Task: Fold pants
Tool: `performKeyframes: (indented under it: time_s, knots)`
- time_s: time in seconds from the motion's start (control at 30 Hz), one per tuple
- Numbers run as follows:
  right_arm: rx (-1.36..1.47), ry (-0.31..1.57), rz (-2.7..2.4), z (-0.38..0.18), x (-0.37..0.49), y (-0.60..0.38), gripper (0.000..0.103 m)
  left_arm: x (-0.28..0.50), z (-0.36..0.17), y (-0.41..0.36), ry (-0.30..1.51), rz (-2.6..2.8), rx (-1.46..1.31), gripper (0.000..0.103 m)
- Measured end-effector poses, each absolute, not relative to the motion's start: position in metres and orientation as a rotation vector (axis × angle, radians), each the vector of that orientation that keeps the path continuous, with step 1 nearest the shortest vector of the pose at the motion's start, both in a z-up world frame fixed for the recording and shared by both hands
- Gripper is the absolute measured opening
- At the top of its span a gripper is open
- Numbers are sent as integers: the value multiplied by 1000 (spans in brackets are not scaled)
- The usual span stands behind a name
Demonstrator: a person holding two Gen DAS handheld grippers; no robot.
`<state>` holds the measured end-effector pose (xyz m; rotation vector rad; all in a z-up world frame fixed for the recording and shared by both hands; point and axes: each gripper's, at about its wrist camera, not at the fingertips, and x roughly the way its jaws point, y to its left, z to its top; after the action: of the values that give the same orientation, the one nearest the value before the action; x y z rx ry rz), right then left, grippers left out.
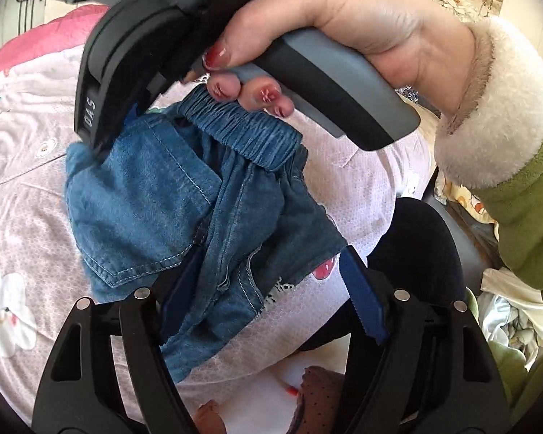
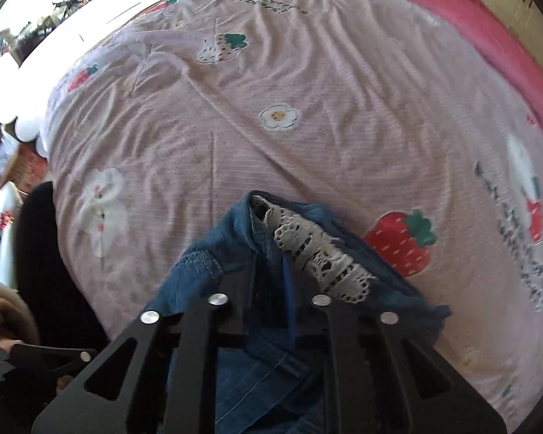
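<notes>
Your right gripper (image 2: 271, 282) clenches the denim pants (image 1: 170, 195) near the lace hem (image 2: 322, 253), lifting them over the pink bed (image 2: 307, 90). Your left gripper (image 1: 271, 289) is spread wide, the pants draped between its fingers (image 1: 362, 296) and against the left one.

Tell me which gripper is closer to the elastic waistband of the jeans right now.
Right. The right gripper grips the denim right beside the elastic waistband. The left gripper sits at the opposite, lower edge of the jeans, jaws spread.
</notes>
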<state>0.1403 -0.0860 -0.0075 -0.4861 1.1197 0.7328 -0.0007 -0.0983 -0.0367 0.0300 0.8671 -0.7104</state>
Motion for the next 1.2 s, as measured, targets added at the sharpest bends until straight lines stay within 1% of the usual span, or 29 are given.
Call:
performKeyframes:
  time_s: [0.07, 0.17, 0.33, 0.4, 0.43, 0.47, 0.57, 0.67, 0.77, 0.87, 0.97, 1.07, 1.1, 1.17, 1.2]
  knots:
    - [-501, 1093, 715, -5, 141, -85, 6, 0, -38, -101, 869, -702, 34, 69]
    - [-531, 1066, 713, -9, 144, -83, 6, 2, -38, -102, 870, -690, 38, 69]
    - [-475, 1050, 733, -18, 149, -87, 6, 5, -39, -101, 880, -680, 27, 69]
    - [-406, 1036, 747, -6, 147, -98, 8, 6, -38, -101, 884, -684, 19, 69]
    - [-386, 1022, 749, 1, 144, -103, 15, 7, -39, -102, 886, -683, 21, 69]
    - [-379, 999, 745, 9, 141, -108, 18, 7, -39, -102, 888, -683, 21, 69]
    - [-354, 945, 749, 31, 126, -126, 18, 8, -40, -104, 887, -682, 23, 69]
    - [-344, 944, 766, 36, 112, -140, 18, 8, -41, -104, 888, -682, 23, 69]
    - [-378, 968, 763, 27, 99, -147, 18, 7, -41, -104, 887, -679, 25, 69]
    - [-463, 1032, 656, -4, 100, -156, 18, 7, -42, -106, 888, -678, 31, 69]
    - [-399, 1022, 666, -13, 98, -166, 18, 5, -41, -106, 886, -678, 30, 69]
    - [-300, 996, 694, -3, 92, -179, 19, 3, -35, -100, 885, -674, 10, 69]
    - [-272, 983, 707, 1, 90, -183, 21, 3, -31, -96, 880, -672, -5, 70]
    - [-217, 950, 721, 14, 85, -193, 33, 2, -21, -87, 860, -661, -31, 71]
    - [-193, 929, 719, 21, 80, -199, 38, 2, -17, -82, 845, -650, -37, 73]
